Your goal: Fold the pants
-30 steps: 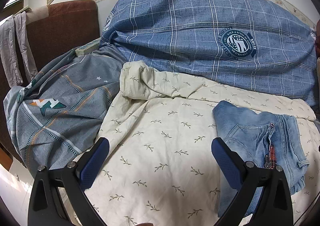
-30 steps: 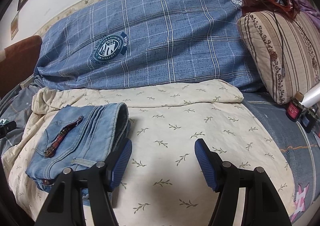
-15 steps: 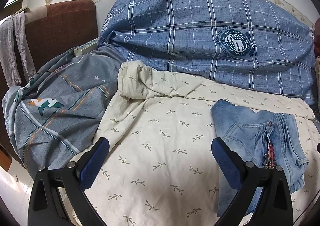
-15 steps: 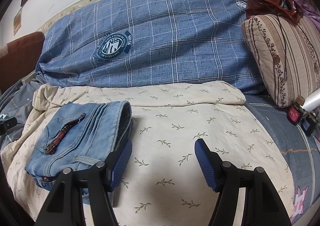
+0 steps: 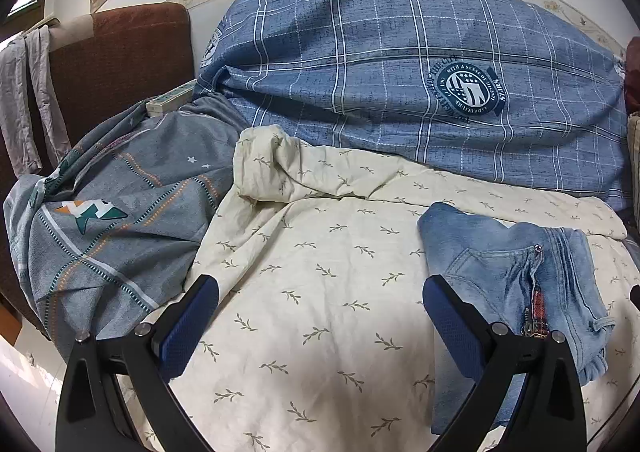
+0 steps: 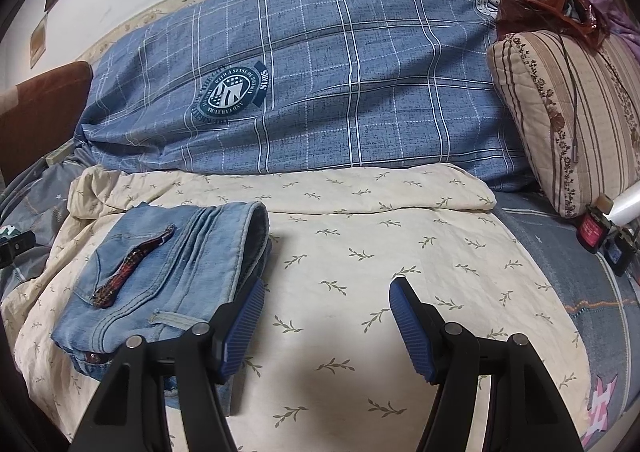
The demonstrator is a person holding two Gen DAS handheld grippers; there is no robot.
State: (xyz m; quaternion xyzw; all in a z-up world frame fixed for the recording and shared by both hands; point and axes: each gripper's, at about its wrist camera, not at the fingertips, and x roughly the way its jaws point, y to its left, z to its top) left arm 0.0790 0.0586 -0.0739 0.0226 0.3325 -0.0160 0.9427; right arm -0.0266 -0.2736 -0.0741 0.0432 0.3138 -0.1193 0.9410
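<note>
The left claw [image 5: 320,326] is spread wide and holds nothing; its blue ribbed pads [image 5: 188,322] hang over a cream sheet [image 5: 320,272] printed with small olive sprigs. The right claw [image 6: 326,330] is likewise spread and empty, its left pad just beside the edge of the pants [image 6: 160,272], though whether they touch cannot be told.

The pants are pale, faded denim folded into a compact, thick rectangular bundle lying on the cream sheet. In the right wrist view the rolled waistband [image 6: 252,240] forms a rounded open edge, with stitched seams, a belt loop and a rivet on the top layer. A dark red plaid strip [image 6: 132,264] lies diagonally across the top face. In the left wrist view the same bundle [image 5: 516,276] sits to the right of that claw.

The sheet is wrinkled and bunched along its far edge. Behind it rises a bulky blue plaid duvet [image 6: 340,83] with a round navy crest. A grey patterned cover [image 5: 112,219] lies to the left, against a brown upholstered headboard [image 5: 120,59]. A striped beige quilted pillow [image 6: 572,115] stands to the right.
</note>
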